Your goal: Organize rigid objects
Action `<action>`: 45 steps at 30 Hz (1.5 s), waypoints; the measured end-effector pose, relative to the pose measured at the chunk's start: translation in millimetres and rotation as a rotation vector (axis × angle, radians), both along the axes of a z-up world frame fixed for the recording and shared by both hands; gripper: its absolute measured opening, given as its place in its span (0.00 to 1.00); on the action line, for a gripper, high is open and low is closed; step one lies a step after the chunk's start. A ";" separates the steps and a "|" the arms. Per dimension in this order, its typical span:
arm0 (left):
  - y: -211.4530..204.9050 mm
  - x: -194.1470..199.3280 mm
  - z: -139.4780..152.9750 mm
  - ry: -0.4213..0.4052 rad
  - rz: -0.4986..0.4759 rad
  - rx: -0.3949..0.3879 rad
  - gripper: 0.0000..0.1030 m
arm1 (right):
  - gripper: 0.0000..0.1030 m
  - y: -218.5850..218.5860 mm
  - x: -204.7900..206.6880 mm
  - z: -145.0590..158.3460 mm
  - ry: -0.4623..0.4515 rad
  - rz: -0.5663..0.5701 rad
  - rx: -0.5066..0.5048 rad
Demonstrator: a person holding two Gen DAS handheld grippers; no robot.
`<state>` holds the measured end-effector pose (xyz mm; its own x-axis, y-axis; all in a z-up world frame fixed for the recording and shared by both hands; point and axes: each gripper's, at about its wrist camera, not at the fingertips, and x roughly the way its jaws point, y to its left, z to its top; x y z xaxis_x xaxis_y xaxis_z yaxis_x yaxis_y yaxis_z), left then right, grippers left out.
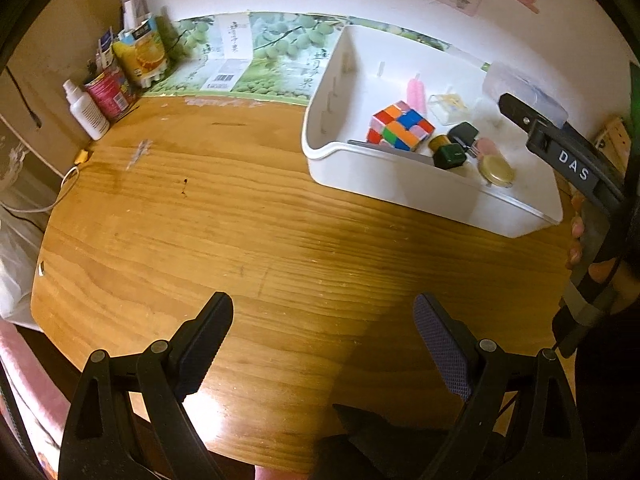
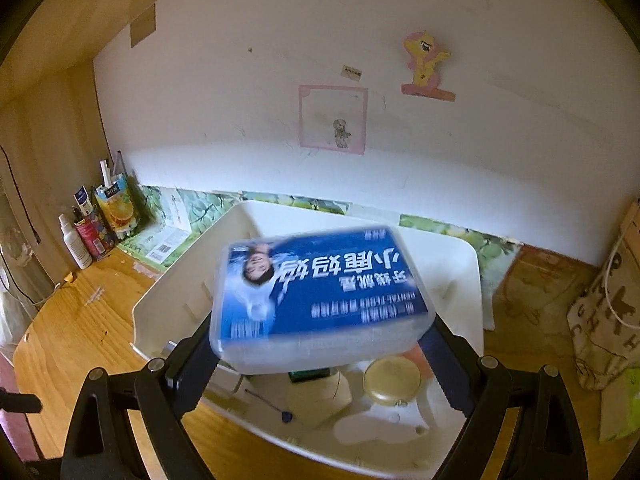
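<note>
My right gripper [image 2: 320, 360] is shut on a clear plastic box with a blue label [image 2: 320, 296] and holds it above the white bin [image 2: 168, 300]. In the left wrist view the box [image 1: 524, 88] hangs over the bin's [image 1: 400, 188] far right side, held by the right gripper's fingers [image 1: 520, 114]. Inside the bin lie a colour cube [image 1: 400, 126], dark green small boxes [image 1: 450, 154], a gold round tin [image 1: 496, 170], a pink item [image 1: 416, 92] and a small clear case [image 1: 448, 106]. My left gripper [image 1: 324, 344] is open and empty above the wooden table [image 1: 240, 220].
At the table's back left stand a white spray bottle [image 1: 86, 110], a red can [image 1: 110, 94] and a juice carton [image 1: 140, 52]. A green printed cardboard sheet [image 1: 256, 56] lies along the wall. A patterned bag [image 2: 600, 312] hangs at the right.
</note>
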<state>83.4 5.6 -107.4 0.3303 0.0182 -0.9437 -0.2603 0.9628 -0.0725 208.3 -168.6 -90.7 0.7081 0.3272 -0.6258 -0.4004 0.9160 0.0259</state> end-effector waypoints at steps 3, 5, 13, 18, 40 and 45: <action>2.4 2.2 -2.6 0.017 0.024 0.006 0.90 | 0.91 -1.2 1.0 -4.3 -0.035 0.007 0.030; 2.3 4.3 -3.2 0.023 0.032 0.011 0.90 | 0.91 -1.3 2.5 -7.7 -0.035 0.014 0.045; -8.7 13.4 -2.3 0.024 0.005 0.028 0.90 | 0.91 -5.4 6.3 -14.8 0.000 0.023 0.067; -15.0 16.3 -1.1 0.021 -0.019 0.033 0.90 | 0.91 -14.0 6.5 -15.0 0.008 0.007 0.077; -13.6 -0.3 54.3 -0.208 -0.167 -0.048 0.90 | 0.95 -22.7 -62.2 49.9 -0.060 -0.105 0.048; -4.8 -17.5 66.5 -0.258 -0.194 -0.072 0.90 | 0.95 -24.4 -98.1 60.7 -0.032 -0.169 0.006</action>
<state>65.9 0.8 -40.9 0.5492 -0.1317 -0.8253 -0.0369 0.9827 -0.1813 110.2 -193.0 -30.0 0.7728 0.2058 -0.6003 -0.2417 0.9701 0.0213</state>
